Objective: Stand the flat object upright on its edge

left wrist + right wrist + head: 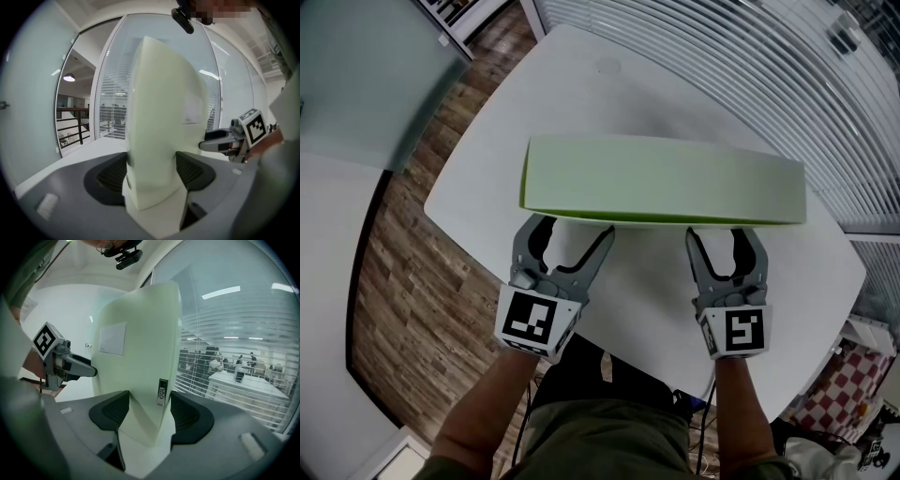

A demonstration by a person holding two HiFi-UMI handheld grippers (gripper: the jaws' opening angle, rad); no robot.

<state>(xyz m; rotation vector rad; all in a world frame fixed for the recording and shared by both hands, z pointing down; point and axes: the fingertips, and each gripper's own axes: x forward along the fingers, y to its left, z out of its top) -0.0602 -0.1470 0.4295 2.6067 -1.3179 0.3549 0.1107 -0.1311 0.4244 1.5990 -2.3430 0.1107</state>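
Currently left gripper (577,228) and right gripper (724,234) each clamp the near long edge of the pale green box (666,178); it looks stiff, light, smooth-faced, best held wide apart

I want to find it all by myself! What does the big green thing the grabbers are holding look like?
Find the white table beside the window blinds. Across it stretches a long, flat, pale green box, pinched along its near edge by the left gripper and the right gripper. It is the only green thing there, far wider than both grippers together.
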